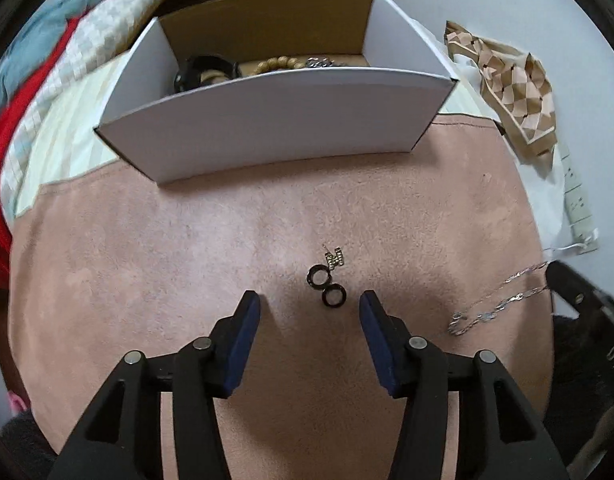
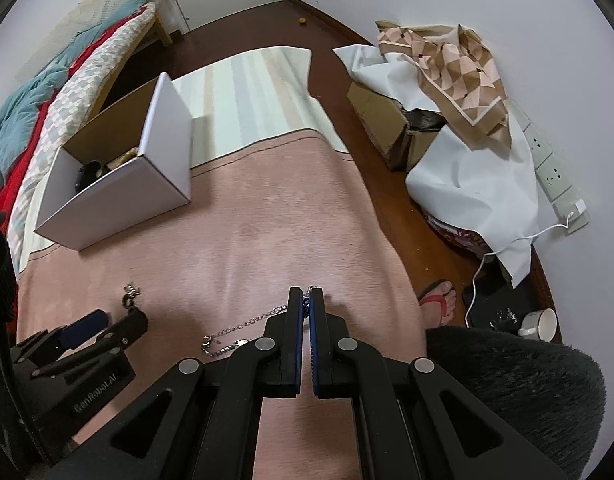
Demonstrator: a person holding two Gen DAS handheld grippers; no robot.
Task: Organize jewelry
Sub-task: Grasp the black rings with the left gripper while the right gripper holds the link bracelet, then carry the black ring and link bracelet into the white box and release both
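My left gripper (image 1: 310,300) is open, low over the pink mat, its fingers either side of two black rings (image 1: 326,287). A small sparkly earring (image 1: 334,258) lies just beyond them. My right gripper (image 2: 306,294) is shut on a silver chain (image 2: 243,330), which trails left over the mat; the chain also shows at the right of the left wrist view (image 1: 491,308). A white cardboard box (image 1: 275,116) stands at the far edge of the mat with a black bracelet (image 1: 203,70), wooden beads (image 1: 281,63) and a metal piece inside. The left gripper (image 2: 103,326) shows in the right wrist view near the rings (image 2: 129,300).
The pink mat (image 2: 267,208) lies on a brown floor, a striped mat (image 2: 251,88) beyond it. Bedding (image 2: 47,92) is on the left. Patterned cloth over boxes (image 2: 455,80), a power strip (image 2: 551,168), a cup (image 2: 541,322) and a sandalled foot (image 2: 439,300) are on the right.
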